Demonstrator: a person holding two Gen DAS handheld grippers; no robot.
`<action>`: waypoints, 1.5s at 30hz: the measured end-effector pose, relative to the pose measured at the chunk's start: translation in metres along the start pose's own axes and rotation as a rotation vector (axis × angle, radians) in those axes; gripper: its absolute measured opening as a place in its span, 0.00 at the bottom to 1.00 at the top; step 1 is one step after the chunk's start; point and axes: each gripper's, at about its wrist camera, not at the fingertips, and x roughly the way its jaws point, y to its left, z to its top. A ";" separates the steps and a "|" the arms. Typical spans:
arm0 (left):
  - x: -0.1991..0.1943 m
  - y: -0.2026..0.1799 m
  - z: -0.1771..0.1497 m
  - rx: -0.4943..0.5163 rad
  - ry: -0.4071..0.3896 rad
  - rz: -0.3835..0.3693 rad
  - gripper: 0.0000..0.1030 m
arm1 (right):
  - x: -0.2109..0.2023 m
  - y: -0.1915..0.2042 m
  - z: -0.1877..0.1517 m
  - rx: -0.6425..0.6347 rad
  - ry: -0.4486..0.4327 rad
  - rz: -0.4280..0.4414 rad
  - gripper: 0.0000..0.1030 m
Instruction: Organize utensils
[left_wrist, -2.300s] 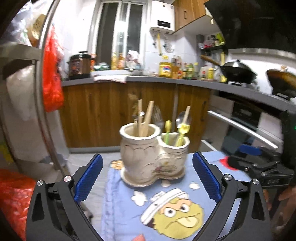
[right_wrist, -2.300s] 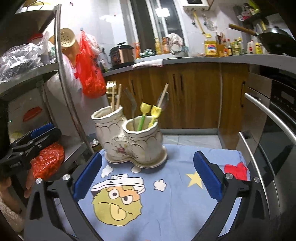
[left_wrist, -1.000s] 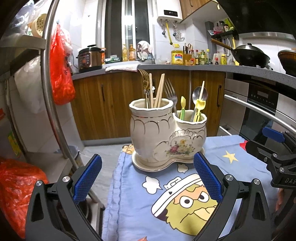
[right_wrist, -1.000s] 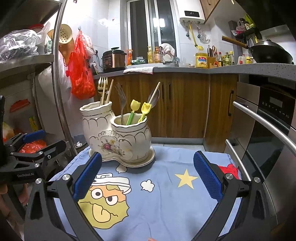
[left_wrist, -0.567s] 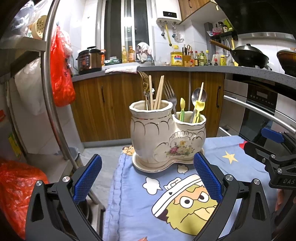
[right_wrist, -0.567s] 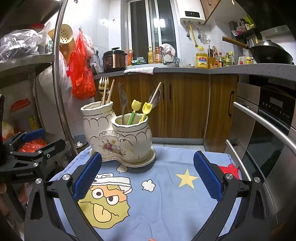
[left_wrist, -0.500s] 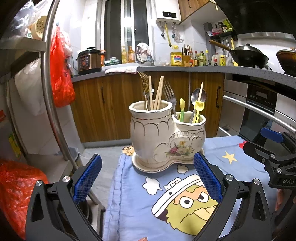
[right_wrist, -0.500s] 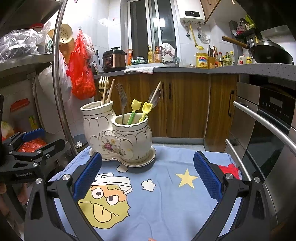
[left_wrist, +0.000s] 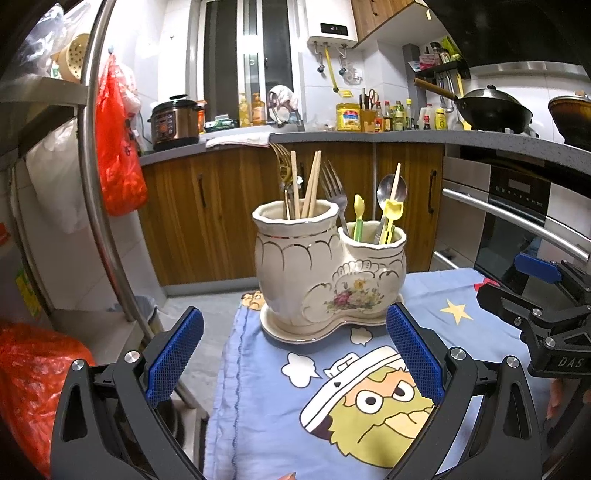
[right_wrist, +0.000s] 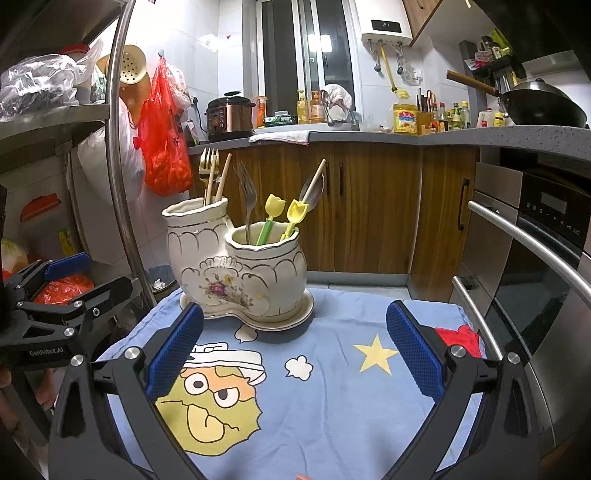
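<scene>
A cream ceramic double holder (left_wrist: 325, 273) stands on a blue cartoon cloth (left_wrist: 332, 406); it also shows in the right wrist view (right_wrist: 240, 273). Its taller cup holds a gold fork (right_wrist: 208, 173) and chopsticks (left_wrist: 312, 184). Its lower cup holds a steel fork (right_wrist: 248, 195), a spoon (left_wrist: 391, 188) and two yellow-topped utensils (right_wrist: 284, 218). My left gripper (left_wrist: 293, 354) is open and empty, just short of the holder. My right gripper (right_wrist: 293, 354) is open and empty, nearer than the holder and to its right.
A steel rack post (right_wrist: 125, 184) and shelves stand at the left, with red bags (right_wrist: 162, 147). An oven with steel handles (right_wrist: 528, 236) is close on the right. Wooden cabinets (right_wrist: 369, 206) and a cluttered counter run behind.
Both grippers have lowered and steadied since 2.3 s ago, so the holder now sits higher and sharper in view. Over the last second almost nothing has moved.
</scene>
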 end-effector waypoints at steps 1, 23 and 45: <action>0.001 0.000 0.000 0.001 0.002 0.000 0.95 | 0.000 0.000 0.000 0.000 0.000 -0.002 0.95; -0.001 -0.001 0.000 0.005 -0.008 -0.002 0.95 | 0.002 0.002 -0.001 -0.003 0.000 0.000 0.95; -0.007 0.005 0.004 0.018 -0.085 -0.023 0.95 | 0.005 0.005 -0.001 -0.012 0.015 0.000 0.95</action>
